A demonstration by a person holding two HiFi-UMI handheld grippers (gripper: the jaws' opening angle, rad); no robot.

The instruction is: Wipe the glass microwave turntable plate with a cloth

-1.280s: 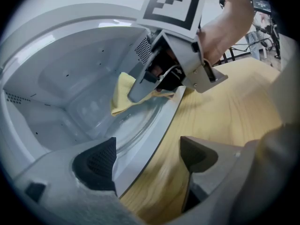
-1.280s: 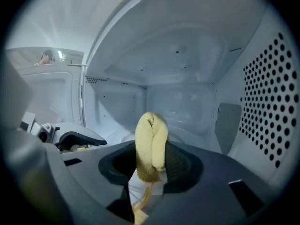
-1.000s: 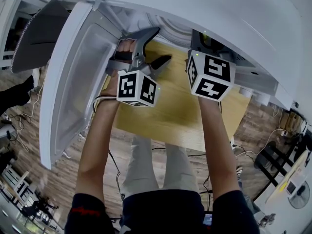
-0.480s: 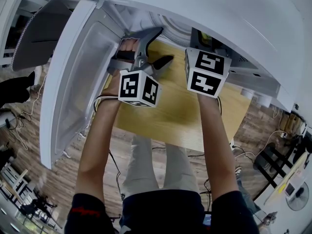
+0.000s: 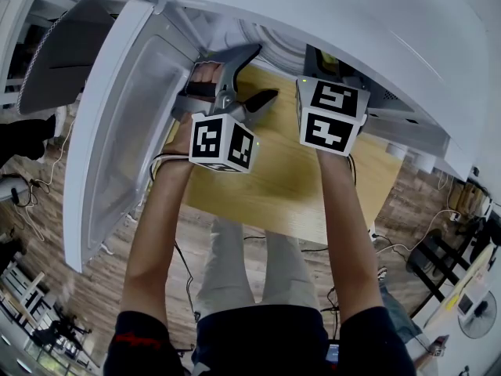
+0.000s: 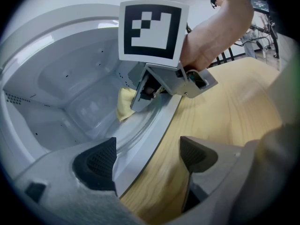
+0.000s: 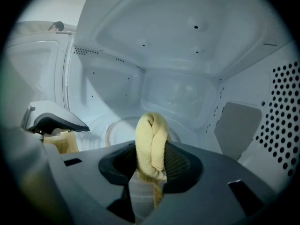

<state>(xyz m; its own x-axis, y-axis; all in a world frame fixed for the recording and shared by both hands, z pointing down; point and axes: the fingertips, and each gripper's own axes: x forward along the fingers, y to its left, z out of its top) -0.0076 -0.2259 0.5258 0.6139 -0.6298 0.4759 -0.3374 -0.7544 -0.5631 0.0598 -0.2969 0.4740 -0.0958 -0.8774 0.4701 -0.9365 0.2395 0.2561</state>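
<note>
The microwave (image 5: pixel 337 22) stands open on a wooden table (image 5: pixel 274 178). My right gripper (image 7: pixel 151 159) reaches into the cavity, shut on a folded yellow cloth (image 7: pixel 151 144). In the head view only its marker cube (image 5: pixel 333 116) shows. Beyond the cloth the round glass turntable plate (image 7: pixel 118 129) lies on the cavity floor. My left gripper (image 5: pixel 254 77) hovers at the opening's left side, open and holding nothing. In the left gripper view its pads (image 6: pixel 96 159) frame the microwave's sill, with the plate's rim (image 6: pixel 134 129) and the cloth (image 6: pixel 124 104) past it.
The microwave door (image 5: pixel 117 131) hangs open at the left, close to my left arm. The cavity's perforated right wall (image 7: pixel 276 111) and a grey panel (image 7: pixel 236 125) stand beside the right gripper. The table's front edge (image 5: pixel 258 229) is near the person's legs.
The right gripper has shifted slightly up and left, a little further into the microwave. The left gripper has barely moved.
</note>
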